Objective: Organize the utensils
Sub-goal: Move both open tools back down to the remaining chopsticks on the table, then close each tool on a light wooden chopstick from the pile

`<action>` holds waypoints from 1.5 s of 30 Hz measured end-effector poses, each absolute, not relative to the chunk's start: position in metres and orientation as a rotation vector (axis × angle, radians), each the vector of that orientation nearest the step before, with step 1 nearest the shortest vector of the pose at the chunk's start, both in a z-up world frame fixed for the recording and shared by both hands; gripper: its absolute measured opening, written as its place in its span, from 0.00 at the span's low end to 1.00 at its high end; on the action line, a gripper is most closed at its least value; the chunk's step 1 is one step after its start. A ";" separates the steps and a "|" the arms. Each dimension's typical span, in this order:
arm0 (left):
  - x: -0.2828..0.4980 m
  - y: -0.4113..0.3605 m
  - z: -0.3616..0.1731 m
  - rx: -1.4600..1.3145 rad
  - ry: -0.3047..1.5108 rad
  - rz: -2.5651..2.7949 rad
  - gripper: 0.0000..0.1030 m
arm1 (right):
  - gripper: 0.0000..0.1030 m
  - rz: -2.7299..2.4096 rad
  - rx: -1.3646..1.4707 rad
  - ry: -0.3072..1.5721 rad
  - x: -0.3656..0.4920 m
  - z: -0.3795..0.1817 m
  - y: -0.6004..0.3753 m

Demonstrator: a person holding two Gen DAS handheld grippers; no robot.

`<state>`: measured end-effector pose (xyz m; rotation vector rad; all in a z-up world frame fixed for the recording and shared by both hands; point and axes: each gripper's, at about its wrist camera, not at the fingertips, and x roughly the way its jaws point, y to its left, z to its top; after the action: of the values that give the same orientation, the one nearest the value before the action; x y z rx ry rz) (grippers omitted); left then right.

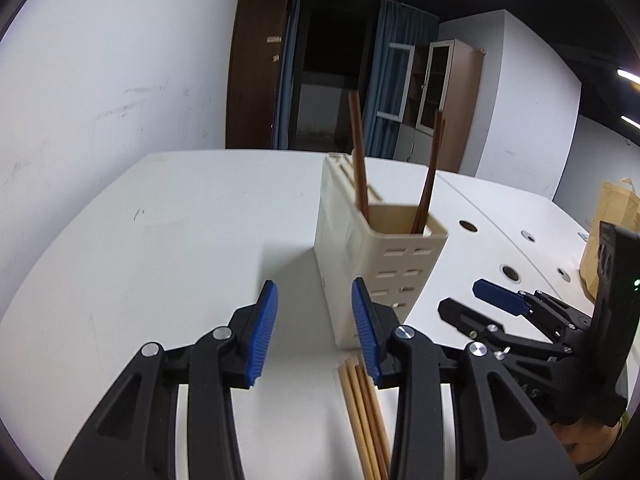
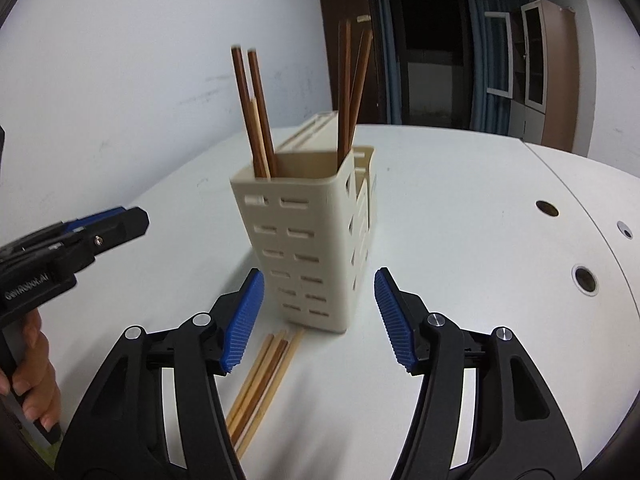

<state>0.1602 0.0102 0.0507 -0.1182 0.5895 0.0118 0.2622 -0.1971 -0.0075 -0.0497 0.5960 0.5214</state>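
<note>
Nearest the right wrist camera, the right gripper (image 2: pixel 318 316) has its black arms and ribbed blue pads (image 2: pixel 242 320) spread wide, holding nothing. Between and just below the pads, at about 7 o'clock from the holder, a bundle of pale and brown wooden chopsticks (image 2: pixel 264 380) lies flat on the white tabletop (image 2: pixel 460 220), its far tips almost at the holder's base. The left wrist camera shows the left gripper (image 1: pixel 314 328) likewise parted and empty, hovering just above the table, with the same loose chopsticks (image 1: pixel 362 420) running out from under its right-hand finger at 5 o'clock.

Just beyond both grippers stands the cream plastic utensil holder with slotted walls (image 2: pixel 304 248), upright on the table. In its open front compartment, dark brown chopsticks (image 2: pixel 256 112) lean toward 11 o'clock at the left corner, and another few (image 2: pixel 350 92) rise near 12 to 1 o'clock at the right corner. From the left camera the holder (image 1: pixel 384 264) sits just ahead at 12 o'clock, with the right gripper (image 1: pixel 472 300) to its right at 3 o'clock.

Further off, round cable holes (image 2: pixel 584 278) dot the tabletop at 3 o'clock. A brown paper bag (image 1: pixel 604 236) stands at the table's far right. Beyond are a white wall (image 1: pixel 120 80), blue curtains (image 1: pixel 388 80) and a wooden cabinet with glass doors (image 1: pixel 448 96).
</note>
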 end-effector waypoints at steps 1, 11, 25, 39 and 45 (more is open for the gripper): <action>0.160 0.010 0.048 -0.116 0.594 0.011 0.37 | 0.53 0.521 -0.059 0.611 0.263 -0.012 -0.195; 0.158 0.015 0.021 -0.117 0.666 0.000 0.37 | 0.55 0.510 -0.116 0.720 0.266 -0.043 -0.179; 0.165 0.022 -0.001 -0.149 0.734 0.001 0.44 | 0.55 0.500 -0.181 0.893 0.280 -0.087 -0.154; 0.172 0.018 -0.010 -0.146 0.770 0.004 0.44 | 0.55 0.482 -0.223 0.921 0.272 -0.100 -0.137; 0.178 0.020 -0.019 -0.147 0.808 0.005 0.44 | 0.54 0.476 -0.235 0.922 0.265 -0.102 -0.134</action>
<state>0.1783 0.0199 -0.0188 -0.1474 0.8084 0.0050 0.2648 -0.1344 -0.1016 -0.2355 0.9220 0.4759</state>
